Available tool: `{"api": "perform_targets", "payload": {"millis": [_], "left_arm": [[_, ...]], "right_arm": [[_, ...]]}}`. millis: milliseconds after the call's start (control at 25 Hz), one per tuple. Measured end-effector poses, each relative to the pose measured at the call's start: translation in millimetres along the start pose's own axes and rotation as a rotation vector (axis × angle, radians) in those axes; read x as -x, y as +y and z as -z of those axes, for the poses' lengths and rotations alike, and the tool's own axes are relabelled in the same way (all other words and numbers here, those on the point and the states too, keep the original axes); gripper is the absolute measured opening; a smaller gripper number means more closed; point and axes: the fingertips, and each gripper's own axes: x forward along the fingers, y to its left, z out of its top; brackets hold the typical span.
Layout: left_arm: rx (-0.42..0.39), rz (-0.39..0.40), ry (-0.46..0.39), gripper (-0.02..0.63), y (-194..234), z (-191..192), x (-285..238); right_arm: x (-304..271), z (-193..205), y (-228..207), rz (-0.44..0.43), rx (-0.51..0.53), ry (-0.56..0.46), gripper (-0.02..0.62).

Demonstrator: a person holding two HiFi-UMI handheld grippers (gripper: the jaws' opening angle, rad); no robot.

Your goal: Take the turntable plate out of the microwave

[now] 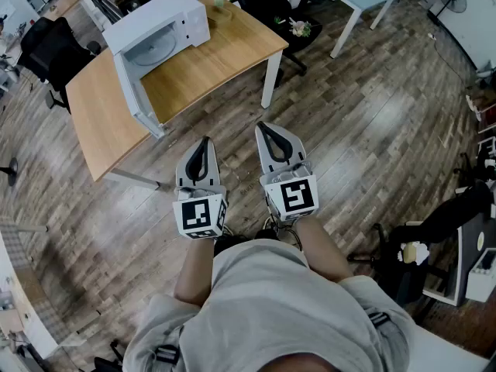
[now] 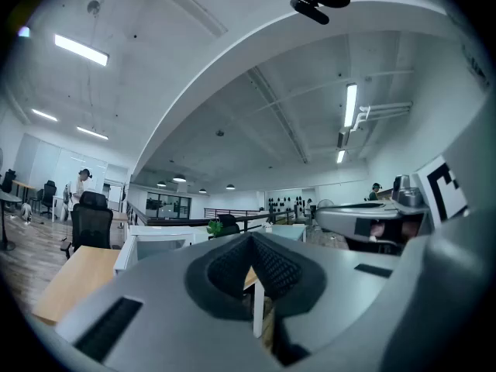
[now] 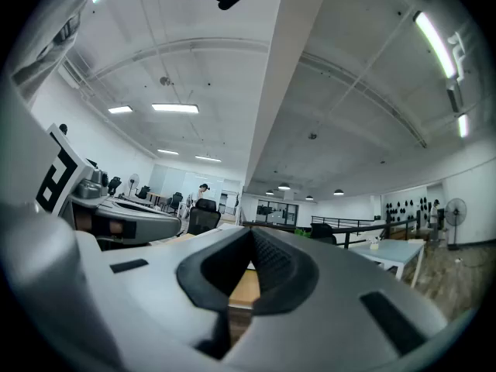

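1. Both forearms reach forward from the person's waist, side by side over the wooden floor (image 1: 372,130). The two hands are level with each other and slightly apart.
2. The left claw (image 1: 204,140) points level and ahead, toward the near edge of the bench (image 1: 209,64). Its marker cube (image 1: 199,215) sits at the hand end.
3. Left claw state: its own view shows the jaws pressed together. The dark ribbed pads (image 2: 271,266) meet at the tips and grip nothing.
4. The right claw (image 1: 263,128) also points level, parallel to the left and a little further forward. Its marker cube (image 1: 291,196) faces up.
5. Right claw state: the jaws are fully together and the pads (image 3: 267,262) meet at the tips. It is empty and touches nothing.
6. Each claw's own view shows the other claw alongside it, not touching.
7. The white microwave (image 1: 167,18) stands at the far end of the bench. Its door (image 1: 138,91) is swung open toward the near left.
8. The turntable plate (image 1: 159,49) lies flat inside the microwave cavity as a pale disc.
9. Both claws are well apart from the microwave and short of the bench edge, with bare floor between.
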Motion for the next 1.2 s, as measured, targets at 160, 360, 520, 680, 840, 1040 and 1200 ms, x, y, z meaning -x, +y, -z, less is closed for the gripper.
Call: {"api": "perform_targets", "payload": {"millis": [160, 360, 520, 680, 840, 1040, 1200], "left_arm": [[0.009, -0.002, 0.013, 0.012, -4, 5, -5], [0.078, -0.008, 0.027, 0.012, -16, 17, -8], [0.041, -0.056, 0.037, 0.012, -30, 21, -6], [0.042, -0.088, 0.043, 0.012, -49, 28, 2], [0.047, -0.122, 0.05, 0.012, -60, 38, 9], [0.05, -0.142, 0.086, 0.018, -63, 50, 5], [0.048, -0.136, 0.104, 0.038, -62, 56, -8]], "right_arm": [[-1, 7, -3, -0.011, -0.022, -0.006, 0.003], [5, 18, -5, -0.068, -0.101, -0.026, 0.005], [14, 23, -4, -0.133, -0.113, -0.024, 0.005], [31, 34, -7, -0.181, -0.134, -0.013, 0.008], [41, 48, -14, -0.21, -0.159, 0.003, 0.012], [39, 62, -15, -0.247, -0.186, 0.026, 0.028], [26, 71, -20, -0.25, -0.204, 0.045, 0.032]]}}
